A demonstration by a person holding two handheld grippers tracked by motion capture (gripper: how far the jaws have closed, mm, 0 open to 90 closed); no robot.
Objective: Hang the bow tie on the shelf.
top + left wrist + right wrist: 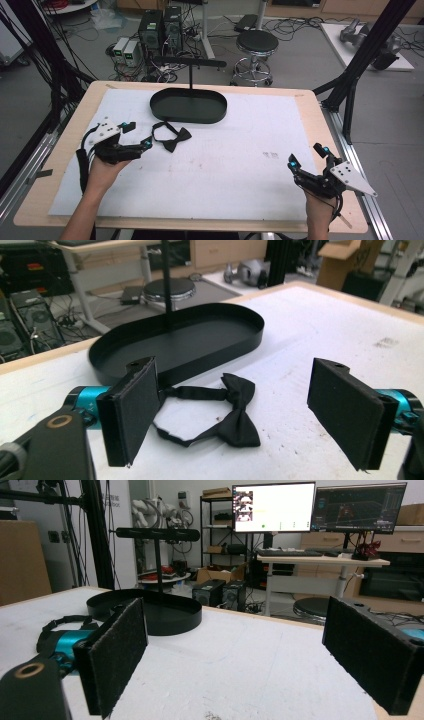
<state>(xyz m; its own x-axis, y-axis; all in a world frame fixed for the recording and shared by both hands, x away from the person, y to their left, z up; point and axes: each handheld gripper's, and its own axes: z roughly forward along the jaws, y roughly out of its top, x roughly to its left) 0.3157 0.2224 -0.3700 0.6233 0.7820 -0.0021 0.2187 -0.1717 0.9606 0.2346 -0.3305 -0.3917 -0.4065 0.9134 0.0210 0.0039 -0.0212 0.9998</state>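
On the surface (250, 170), covered by 1 white sheet, lie 1 black bow tie (172, 138) and 1 black oval tray (188, 105). From the tray's far rim rises 1 thin black post topped by 1 crossbar (190, 62).

Taking the sheet's middle as the clock's centre in the high view, the tray sits at about 11 o'clock, near the far edge. The bow tie lies at about 10 o'clock, just in front of the tray; its strap loops toward the tray wall and its bow points toward the middle of the sheet.

There are 2 grippers, 1 in each hand. The left gripper (139, 135) is at about 9 o'clock, just beside the bow tie on its left. In the left gripper view its 2 padded fingers (131, 407) stand spread wide above the sheet, with the bow tie (227, 412) lying between and beyond them, and nothing is pinched.

The right gripper (306, 154) is at about 4 o'clock, well apart from the tie and tray. Its 2 fingers (116, 652) are likewise spread wide, with nothing between them.

Beyond the surface, the floor holds 1 round stool (256, 44).
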